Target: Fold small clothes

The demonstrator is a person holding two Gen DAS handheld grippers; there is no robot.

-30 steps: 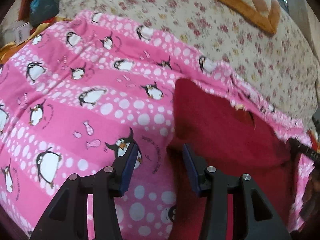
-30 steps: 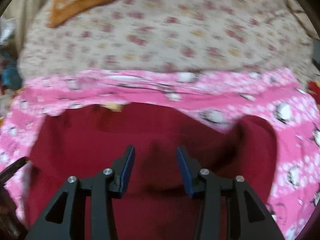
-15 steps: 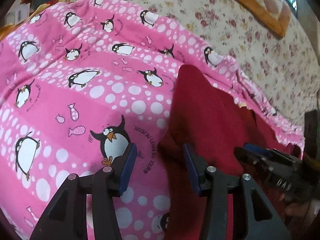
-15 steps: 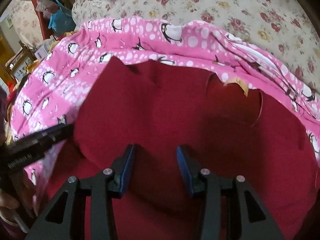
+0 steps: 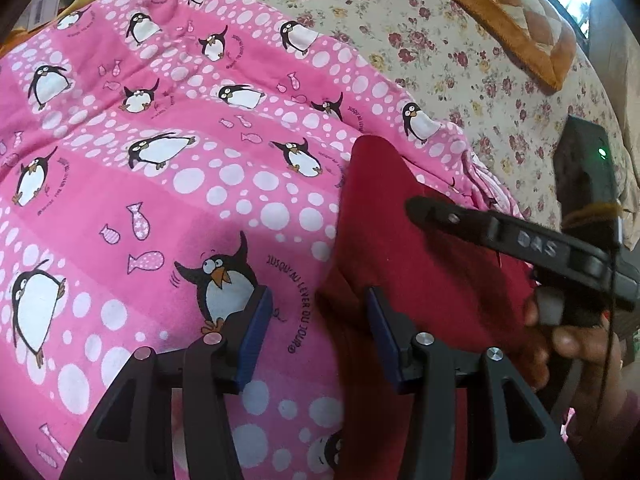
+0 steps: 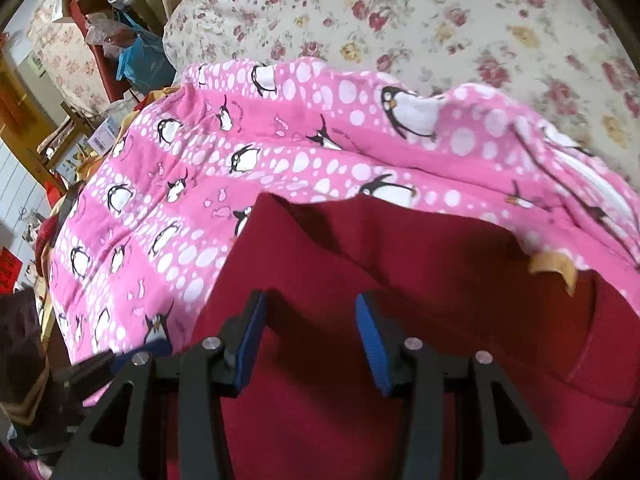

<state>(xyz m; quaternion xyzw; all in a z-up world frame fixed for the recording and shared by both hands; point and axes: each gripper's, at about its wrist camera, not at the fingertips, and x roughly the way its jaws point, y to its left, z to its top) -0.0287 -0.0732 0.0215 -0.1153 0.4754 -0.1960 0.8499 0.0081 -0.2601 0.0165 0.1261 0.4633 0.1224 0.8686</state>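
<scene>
Left gripper [image 5: 318,320] part open, nothing pinched, jaws straddling the left edge of the dark red garment [image 5: 416,256]. Right gripper [image 6: 310,330] part open, empty, over the garment's middle. Garment lies on a pink penguin blanket [image 5: 168,184] over a floral bedsheet [image 6: 420,16]. Orange quilted cushion [image 5: 500,8] beyond.

My right gripper [image 6: 310,340] points down over the red garment [image 6: 420,280], its blue-padded fingers [image 6: 250,340] apart with nothing between them. The garment lies on a pink penguin blanket [image 6: 280,152] spread over a floral bed [image 6: 400,20]. A tan tag [image 6: 554,266] shows at its right.
</scene>
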